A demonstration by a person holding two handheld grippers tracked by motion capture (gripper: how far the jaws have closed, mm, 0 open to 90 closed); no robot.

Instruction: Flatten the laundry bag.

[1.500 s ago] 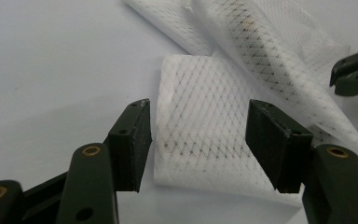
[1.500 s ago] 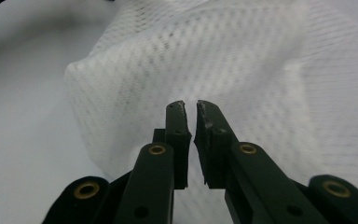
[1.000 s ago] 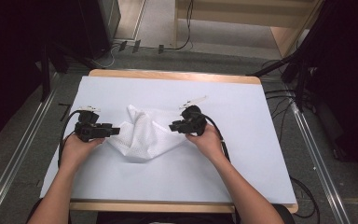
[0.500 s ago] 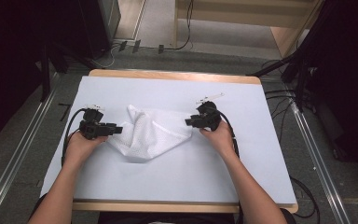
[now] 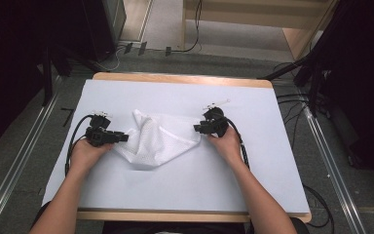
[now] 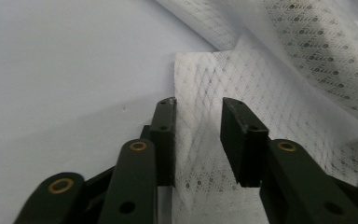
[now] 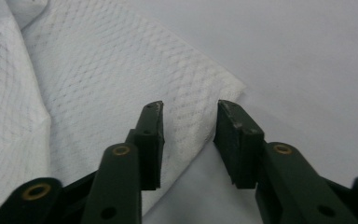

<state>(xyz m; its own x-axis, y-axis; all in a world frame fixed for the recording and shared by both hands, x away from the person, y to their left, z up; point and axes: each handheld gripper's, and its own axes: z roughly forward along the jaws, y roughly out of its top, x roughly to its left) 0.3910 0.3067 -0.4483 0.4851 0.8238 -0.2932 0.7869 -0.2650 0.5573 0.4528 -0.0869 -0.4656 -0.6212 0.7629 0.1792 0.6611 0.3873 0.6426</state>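
High view first: a white dimpled cloth (image 5: pixel 157 139) lies rumpled near the middle of the table (image 5: pixel 185 95), a little toward its left edge, with the left gripper (image 5: pixel 119 137) at its left corner and the right gripper (image 5: pixel 197 128) at its right corner. Both sets of tongs stand parted, each with a corner of fabric lying between the jaws and nothing pinched yet. On the right gripper (image 7: pixel 189 121) one jaw sits over bare table beside the cloth's edge, so closing there could catch a sliver that slips out on the lift. The left gripper (image 6: pixel 198 126) straddles a raised fold; it may grab two layers and drag the heap rather than spread it.
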